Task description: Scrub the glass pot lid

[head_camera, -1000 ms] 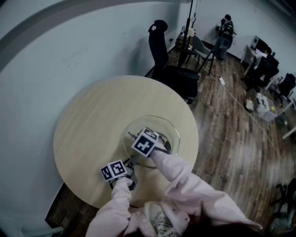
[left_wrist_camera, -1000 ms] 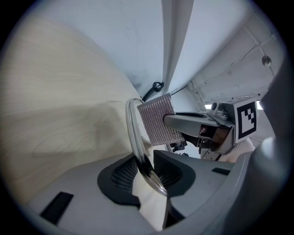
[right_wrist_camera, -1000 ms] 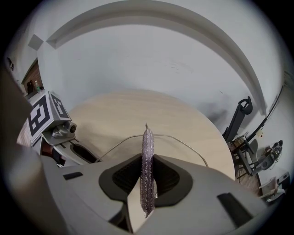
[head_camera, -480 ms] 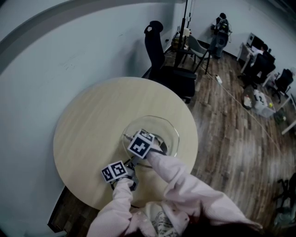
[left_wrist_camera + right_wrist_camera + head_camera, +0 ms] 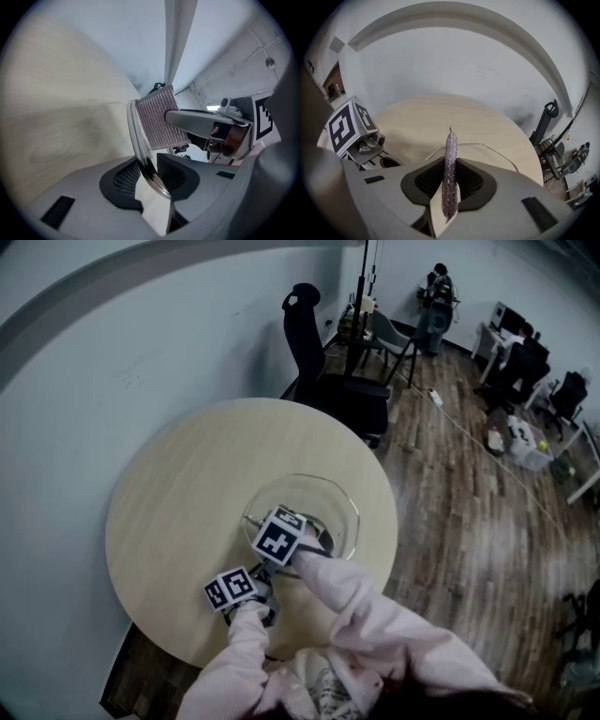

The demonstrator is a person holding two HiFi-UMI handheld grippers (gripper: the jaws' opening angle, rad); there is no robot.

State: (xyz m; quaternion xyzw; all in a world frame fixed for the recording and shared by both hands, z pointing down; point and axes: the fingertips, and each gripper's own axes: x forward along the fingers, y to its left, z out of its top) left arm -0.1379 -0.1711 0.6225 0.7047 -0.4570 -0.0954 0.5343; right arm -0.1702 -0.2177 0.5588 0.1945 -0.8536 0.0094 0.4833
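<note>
Left gripper (image 5: 150, 176): jaws clamped on the rim of the clear round glass pot lid (image 5: 328, 502), which sits over the round pale wooden tabletop (image 5: 178, 484). Right gripper (image 5: 449, 185): jaws closed tight on a thin silvery mesh scrub pad (image 5: 450, 154), pad flat against the lid's face.

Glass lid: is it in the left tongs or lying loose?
In the left tongs: the glass lid has its rim pinched between their pads.

Glass lid (image 5: 136, 140) edge-on in left hand-held gripper (image 5: 151, 174), scouring cloth (image 5: 159, 124) against it
</note>
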